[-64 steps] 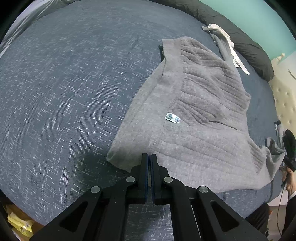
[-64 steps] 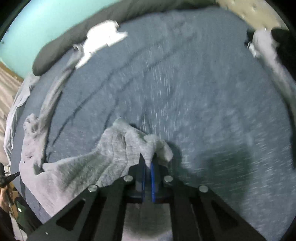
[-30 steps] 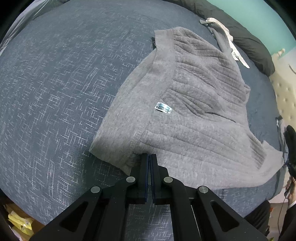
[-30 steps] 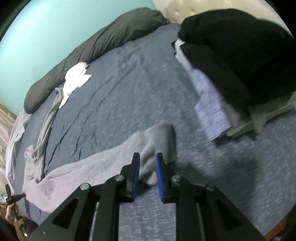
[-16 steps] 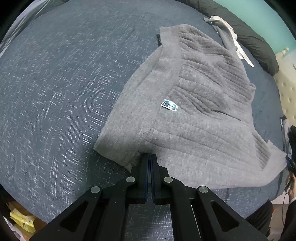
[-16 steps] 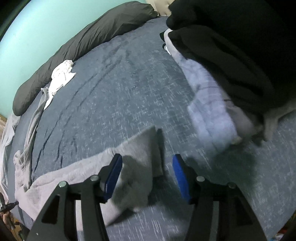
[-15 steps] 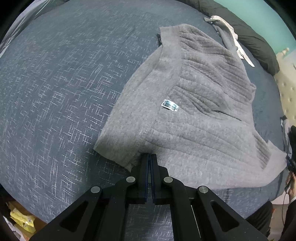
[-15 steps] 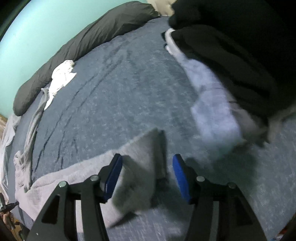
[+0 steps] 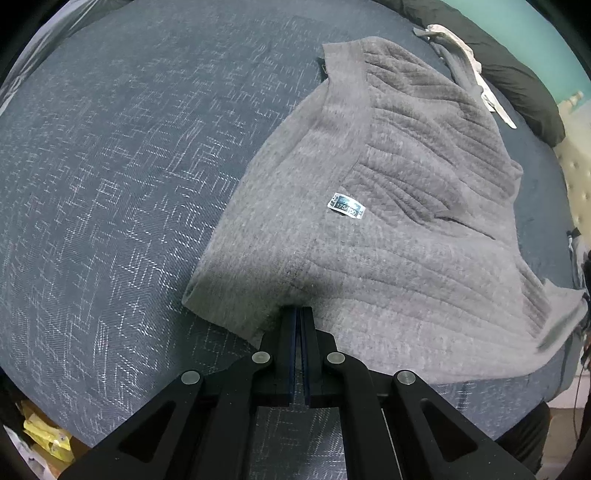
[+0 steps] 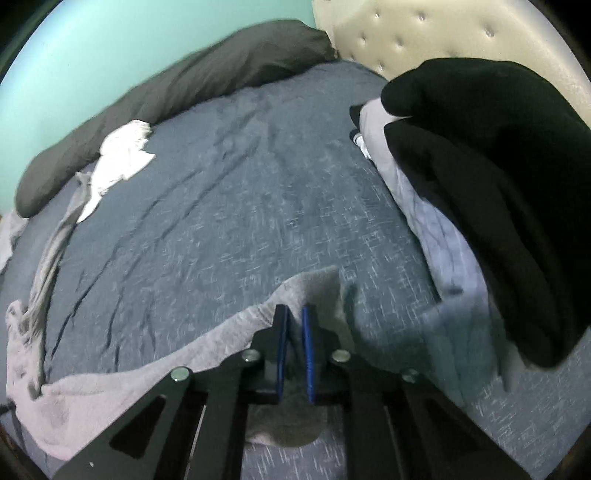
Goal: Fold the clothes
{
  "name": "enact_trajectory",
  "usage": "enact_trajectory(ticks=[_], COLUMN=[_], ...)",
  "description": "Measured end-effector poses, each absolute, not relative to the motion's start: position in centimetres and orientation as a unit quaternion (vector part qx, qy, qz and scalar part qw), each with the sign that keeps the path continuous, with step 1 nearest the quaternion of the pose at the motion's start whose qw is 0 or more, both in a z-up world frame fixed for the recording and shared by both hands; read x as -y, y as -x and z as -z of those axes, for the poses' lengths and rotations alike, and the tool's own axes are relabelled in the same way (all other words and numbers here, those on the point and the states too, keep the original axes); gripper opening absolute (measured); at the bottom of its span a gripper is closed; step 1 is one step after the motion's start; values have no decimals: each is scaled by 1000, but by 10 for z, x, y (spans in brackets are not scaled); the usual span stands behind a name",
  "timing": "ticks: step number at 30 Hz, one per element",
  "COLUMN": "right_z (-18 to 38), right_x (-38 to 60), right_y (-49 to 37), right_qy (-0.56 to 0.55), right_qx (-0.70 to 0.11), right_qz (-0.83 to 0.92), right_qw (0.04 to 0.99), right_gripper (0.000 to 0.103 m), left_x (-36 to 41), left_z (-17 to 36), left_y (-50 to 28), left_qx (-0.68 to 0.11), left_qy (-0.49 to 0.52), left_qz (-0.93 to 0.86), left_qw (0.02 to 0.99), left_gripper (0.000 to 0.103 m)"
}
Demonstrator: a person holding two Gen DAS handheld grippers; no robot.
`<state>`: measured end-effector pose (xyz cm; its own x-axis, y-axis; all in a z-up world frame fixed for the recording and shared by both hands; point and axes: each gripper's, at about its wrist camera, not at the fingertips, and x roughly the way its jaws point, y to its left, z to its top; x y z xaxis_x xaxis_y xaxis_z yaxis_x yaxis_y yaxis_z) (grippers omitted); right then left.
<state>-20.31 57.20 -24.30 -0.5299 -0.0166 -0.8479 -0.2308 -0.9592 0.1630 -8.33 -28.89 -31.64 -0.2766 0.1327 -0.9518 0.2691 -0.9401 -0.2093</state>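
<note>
A grey ribbed knit garment [image 9: 388, 240] lies spread on the dark blue bed cover [image 9: 110, 166], a small printed label [image 9: 347, 207] showing on it. My left gripper [image 9: 297, 312] is shut on the garment's near hem. In the right wrist view the same garment [image 10: 184, 362] runs as a long band toward the lower left. My right gripper [image 10: 294, 314] has its blue pads drawn close together on the garment's far corner, with cloth between them and under the fingers.
A stack of folded clothes, black [image 10: 498, 184] over pale blue [image 10: 424, 206], sits to the right by the tufted headboard [image 10: 424, 29]. A dark bolster [image 10: 184, 85] and a white cloth [image 10: 122, 155] lie at the far side. Yellow packets [image 9: 44, 439] sit below the bed's edge.
The right gripper let the garment corner drop and opened wide half a second ago; now its fingers have closed back onto that corner. The left gripper stayed shut on the hem, shifting slightly.
</note>
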Motion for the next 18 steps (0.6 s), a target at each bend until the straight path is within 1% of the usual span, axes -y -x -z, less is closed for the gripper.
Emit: enact_trajectory(ticks=[2, 5, 7, 9, 11, 12, 13, 16, 17, 18], right_z=[251, 266, 261, 253, 244, 242, 245, 253, 256, 259], right_x=[-570, -563, -570, -582, -598, -602, -603, -607, -608, -609], right_y=[219, 233, 228, 218, 201, 195, 191, 181, 177, 174], right_qy=[507, 530, 512, 488, 460, 456, 460, 470, 473, 477], right_qx=[-140, -122, -137, -153, -171, -175, -175, -176, -177, -177], right_qz=[-849, -836, -845, -855, -866, -867, -866, -862, -860, -858], right_qw=[59, 66, 70, 84, 100, 96, 92, 77, 72, 67], right_gripper=[11, 13, 16, 22, 30, 32, 37, 42, 46, 48], left_x=[289, 274, 265, 269, 275, 278, 281, 286, 287, 289], left_z=[317, 322, 325, 327, 330, 332, 334, 338, 339, 339], left_y=[83, 89, 93, 102, 110, 111, 112, 115, 115, 115], left_qx=[-167, -165, -165, -166, -167, -169, -170, -173, -174, -174], left_qy=[-601, -602, -603, -603, -603, -602, -601, -600, -599, -599], left_qz=[781, 780, 780, 779, 779, 779, 780, 780, 780, 780], left_qw=[45, 46, 46, 45, 44, 44, 43, 42, 42, 42], left_gripper=[2, 2, 2, 2, 2, 2, 2, 2, 2, 2])
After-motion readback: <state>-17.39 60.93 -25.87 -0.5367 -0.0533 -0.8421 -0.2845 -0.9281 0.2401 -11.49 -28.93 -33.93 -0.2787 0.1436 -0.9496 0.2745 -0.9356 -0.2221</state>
